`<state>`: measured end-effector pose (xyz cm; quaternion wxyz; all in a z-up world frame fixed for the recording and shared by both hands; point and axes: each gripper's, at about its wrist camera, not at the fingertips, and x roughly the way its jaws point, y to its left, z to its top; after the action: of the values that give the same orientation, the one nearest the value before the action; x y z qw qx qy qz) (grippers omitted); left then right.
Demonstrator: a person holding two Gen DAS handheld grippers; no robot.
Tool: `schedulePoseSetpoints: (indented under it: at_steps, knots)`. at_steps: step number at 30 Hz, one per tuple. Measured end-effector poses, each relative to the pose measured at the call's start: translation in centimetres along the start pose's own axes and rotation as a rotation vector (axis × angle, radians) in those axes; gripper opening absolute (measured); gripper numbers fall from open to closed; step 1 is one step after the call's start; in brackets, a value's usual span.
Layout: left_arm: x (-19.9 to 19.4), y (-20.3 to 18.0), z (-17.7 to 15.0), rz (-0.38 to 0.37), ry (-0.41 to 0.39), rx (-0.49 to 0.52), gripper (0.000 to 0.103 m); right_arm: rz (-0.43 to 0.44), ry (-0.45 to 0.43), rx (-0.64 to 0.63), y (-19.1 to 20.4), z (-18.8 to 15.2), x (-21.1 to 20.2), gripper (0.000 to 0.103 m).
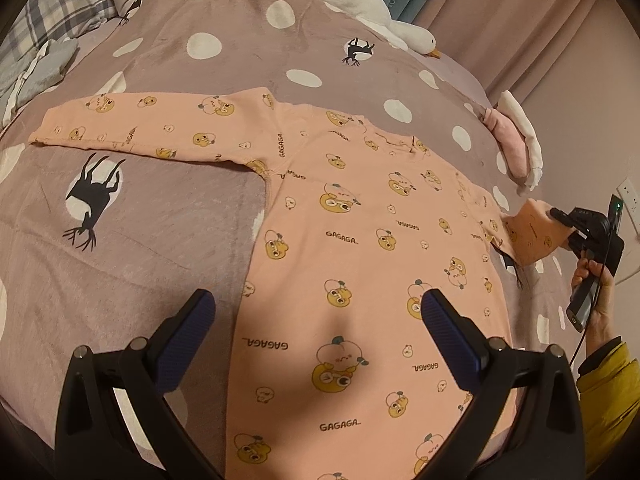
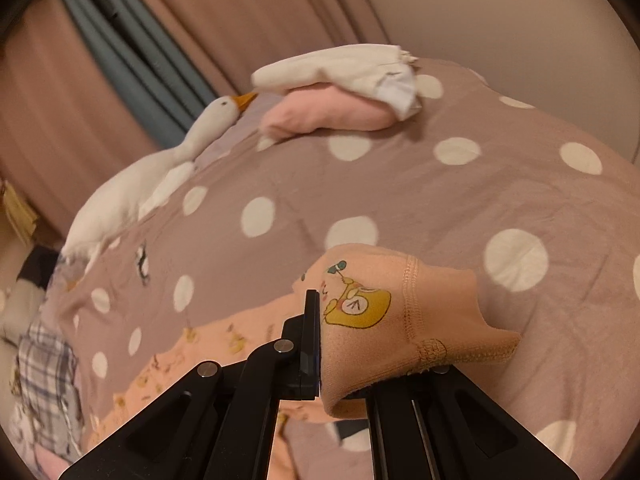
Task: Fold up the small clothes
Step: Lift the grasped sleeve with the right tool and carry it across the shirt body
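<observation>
A small peach long-sleeved shirt [image 1: 360, 248] with yellow cartoon prints lies flat on the bed. Its left sleeve [image 1: 152, 128] is stretched out to the left. My left gripper [image 1: 316, 320] is open and empty, hovering above the shirt's lower body. My right gripper [image 1: 560, 224] is shut on the cuff of the right sleeve [image 1: 532, 236] and holds it lifted off the bed at the right. In the right wrist view the cuff [image 2: 400, 320] is pinched in the right gripper [image 2: 320, 344] and drapes over its right finger.
The bed has a mauve cover [image 1: 168, 216] with white dots and black deer. A white goose plush [image 1: 360, 4] lies at the far edge. Folded pink and white clothes [image 1: 516, 136] are stacked at the right. Plaid and grey cloth [image 1: 44, 40] lies far left. Curtains [image 2: 100, 80] hang behind.
</observation>
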<state>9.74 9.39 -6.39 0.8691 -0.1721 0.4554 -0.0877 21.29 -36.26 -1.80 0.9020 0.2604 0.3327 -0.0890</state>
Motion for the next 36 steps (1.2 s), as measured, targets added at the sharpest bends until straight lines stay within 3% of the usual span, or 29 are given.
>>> schedulePoseSetpoints:
  at_steps: [9,21,28,36]
  knots:
    - [-0.5,1.6,0.0,-0.022,-0.008,-0.041,0.103,0.068,0.035,-0.237,8.7,-2.7,-1.2,0.004]
    - [-1.3,4.2,-0.3,-0.039,-0.023,-0.104,0.103,0.158,0.129,-0.459,17.6,-7.9,0.1,0.004]
    - [-1.4,5.6,-0.4,-0.040,-0.021,-0.148,0.103,0.157,0.167,-0.600,20.9,-11.6,1.1,0.004]
    - [-1.3,7.1,-0.2,-0.057,-0.018,-0.190,0.103,0.163,0.211,-0.664,23.4,-15.0,2.4,0.004]
